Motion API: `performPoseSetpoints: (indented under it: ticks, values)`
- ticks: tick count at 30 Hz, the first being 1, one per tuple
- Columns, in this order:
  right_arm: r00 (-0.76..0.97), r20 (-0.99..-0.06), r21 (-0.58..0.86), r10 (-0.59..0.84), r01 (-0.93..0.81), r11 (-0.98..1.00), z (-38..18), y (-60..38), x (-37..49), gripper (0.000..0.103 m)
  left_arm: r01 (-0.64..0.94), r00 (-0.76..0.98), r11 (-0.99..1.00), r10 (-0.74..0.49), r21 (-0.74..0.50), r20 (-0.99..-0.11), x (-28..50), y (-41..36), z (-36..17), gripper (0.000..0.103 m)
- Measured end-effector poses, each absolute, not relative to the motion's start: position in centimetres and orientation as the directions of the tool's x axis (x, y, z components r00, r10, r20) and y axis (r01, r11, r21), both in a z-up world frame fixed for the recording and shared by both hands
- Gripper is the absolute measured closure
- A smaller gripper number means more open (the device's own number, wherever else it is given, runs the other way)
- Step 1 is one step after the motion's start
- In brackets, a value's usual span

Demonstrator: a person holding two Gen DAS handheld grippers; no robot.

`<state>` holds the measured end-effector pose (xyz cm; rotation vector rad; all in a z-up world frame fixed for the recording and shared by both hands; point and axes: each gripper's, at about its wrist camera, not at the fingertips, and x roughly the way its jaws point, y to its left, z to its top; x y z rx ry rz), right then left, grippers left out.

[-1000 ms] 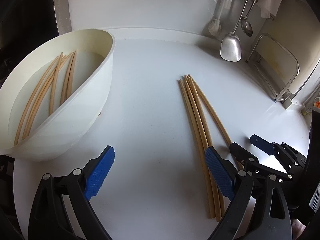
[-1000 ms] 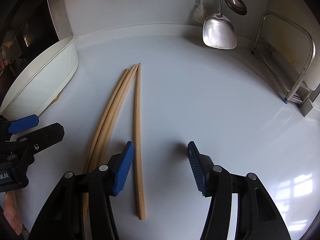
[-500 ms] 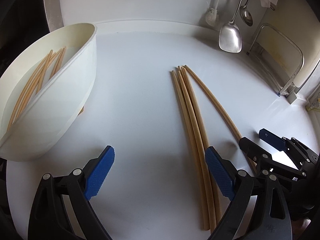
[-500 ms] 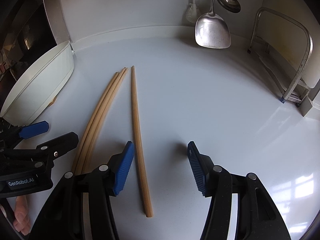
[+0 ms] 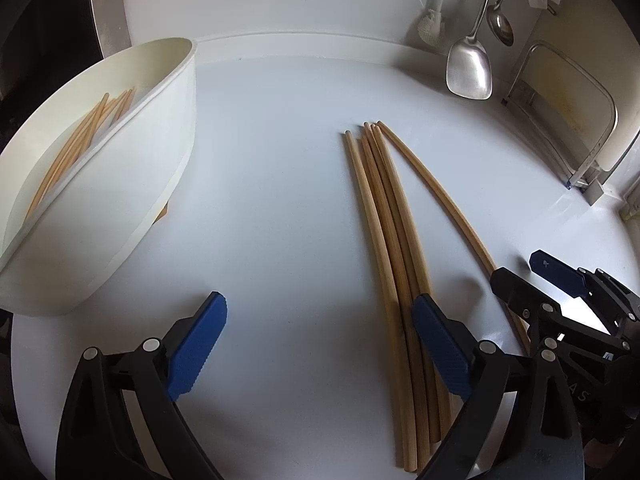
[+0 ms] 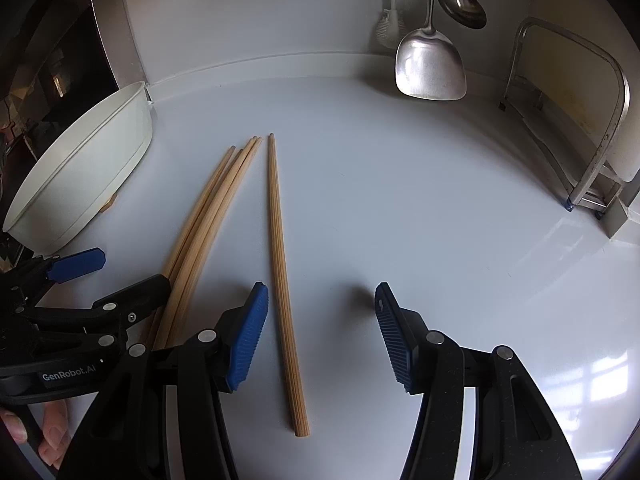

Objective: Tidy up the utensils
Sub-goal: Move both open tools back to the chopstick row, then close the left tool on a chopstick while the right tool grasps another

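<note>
Now, left hand-held gripper (image 5: pixel 320 344): jaws spread wide, holding nothing, low over the white bench (image 5: pixel 280 208); its right blue pad lies over the near part of the chopstick bundle.
Right hand-held gripper (image 6: pixel 320 336): jaws spread, holding nothing; the single chopstick's near end lies on the bench between the two pads, closer to the left one.
Chopstick bundle (image 5: pixel 384 216): four sticks lying together on the bench, far tips close, running near to far.
Single chopstick (image 6: pixel 280 264): lies just right of the bundle, far tip near the others, near end splayed apart from them.
Bowl (image 5: pixel 120 184): white, on the bench at far left, well apart from the loose sticks.
Chopsticks in bowl (image 5: pixel 76 140): several, lying inside.
Far right: metal spatula (image 6: pixel 430 66) and ladle (image 6: pixel 464 4) hanging by the wall, beside a metal rack (image 6: pixel 592 128).
</note>
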<state>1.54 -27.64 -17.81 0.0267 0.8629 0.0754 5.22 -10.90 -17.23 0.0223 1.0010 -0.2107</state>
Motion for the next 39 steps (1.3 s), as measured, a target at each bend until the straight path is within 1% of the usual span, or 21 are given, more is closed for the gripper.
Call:
performPoseSetpoints:
  ticks: [6,12,16,19,24,25,26,27,28,29,30,31,32,33,34,35,36,39]
  values:
    - [0.653,-0.754,0.047,0.071,-0.054,0.997,-17.8,-27.7,1.6,0.050,0.165,0.530,0.984,-0.150,-0.072,-0.835,5.3,-10.3,-17.3,0.011]
    - [0.652,-0.755,0.044,0.071,-0.058,0.997,-17.8,-27.6,1.7,0.050,0.176,0.536,0.983,-0.136,-0.048,-0.833,5.3,-10.7,-17.5,0.010]
    - [0.653,-0.754,0.037,0.065,-0.058,0.998,-17.8,-27.5,1.7,0.050,0.170,0.540,0.985,-0.090,0.004,-0.837,5.5,-11.1,-17.8,0.010]
    - [0.652,-0.756,0.029,0.060,-0.059,0.998,-17.9,-27.4,1.8,0.050,0.157,0.537,0.988,-0.083,0.003,-0.840,5.7,-11.0,-17.8,0.009]
    - [0.652,-0.758,-0.018,0.039,-0.080,0.997,-18.1,-26.7,2.2,0.050,0.144,0.533,0.990,-0.073,0.005,-0.843,6.0,-11.0,-17.9,0.010]
    - [0.652,-0.757,-0.026,0.039,-0.091,0.996,-18.1,-26.6,2.3,0.050,0.147,0.535,0.989,-0.075,0.006,-0.841,6.0,-11.0,-17.8,0.013]
    - [0.649,-0.759,-0.026,0.047,-0.102,0.994,-18.1,-26.4,2.4,0.050,0.154,0.540,0.988,-0.078,0.008,-0.838,6.0,-11.1,-17.7,0.020]
    - [0.648,-0.760,-0.024,0.054,-0.110,0.994,-18.1,-26.3,2.6,0.051,0.164,0.545,0.986,-0.083,0.009,-0.834,6.0,-11.2,-17.6,0.025]
    - [0.648,-0.759,-0.028,0.055,-0.118,0.993,-18.1,-26.1,2.7,0.053,0.178,0.547,0.984,-0.091,0.010,-0.832,6.0,-11.5,-17.4,0.036]
    - [0.648,-0.759,-0.034,0.058,-0.128,0.991,-18.1,-25.9,2.8,0.056,0.191,0.547,0.981,-0.097,0.011,-0.832,6.0,-11.7,-17.3,0.047]
    - [0.648,-0.759,-0.039,0.060,-0.138,0.990,-18.0,-25.7,2.9,0.062,0.203,0.545,0.979,-0.103,0.012,-0.832,6.0,-12.1,-17.2,0.052]
    - [0.648,-0.759,-0.043,0.062,-0.145,0.989,-18.0,-25.4,3.0,0.064,0.212,0.541,0.977,-0.110,0.009,-0.834,6.1,-12.3,-17.1,0.061]
    - [0.647,-0.760,-0.045,0.065,-0.152,0.987,-18.0,-25.2,3.1,0.070,0.220,0.537,0.975,-0.117,0.004,-0.835,6.1,-12.4,-17.1,0.070]
    - [0.646,-0.760,-0.048,0.069,-0.162,0.986,-18.0,-25.0,3.1,0.076,0.226,0.534,0.974,-0.121,0.003,-0.837,6.1,-12.5,-17.0,0.075]
    - [0.644,-0.761,-0.050,0.074,-0.172,0.984,-18.0,-24.8,3.2,0.084,0.232,0.529,0.973,-0.129,-0.004,-0.839,6.1,-12.6,-17.0,0.088]
    - [0.644,-0.761,-0.058,0.073,-0.180,0.982,-18.0,-24.6,3.3,0.089,0.238,0.522,0.971,-0.139,-0.013,-0.842,6.2,-12.6,-17.0,0.095]
    - [0.646,-0.761,-0.073,0.063,-0.182,0.981,-18.0,-24.4,3.3,0.097,0.242,0.517,0.970,-0.142,-0.015,-0.844,6.3,-12.7,-17.0,0.095]
    - [0.640,-0.765,-0.058,0.069,-0.175,0.983,-17.9,-24.4,3.7,0.097,0.264,0.503,0.964,-0.151,-0.015,-0.851,6.3,-12.8,-17.1,0.095]
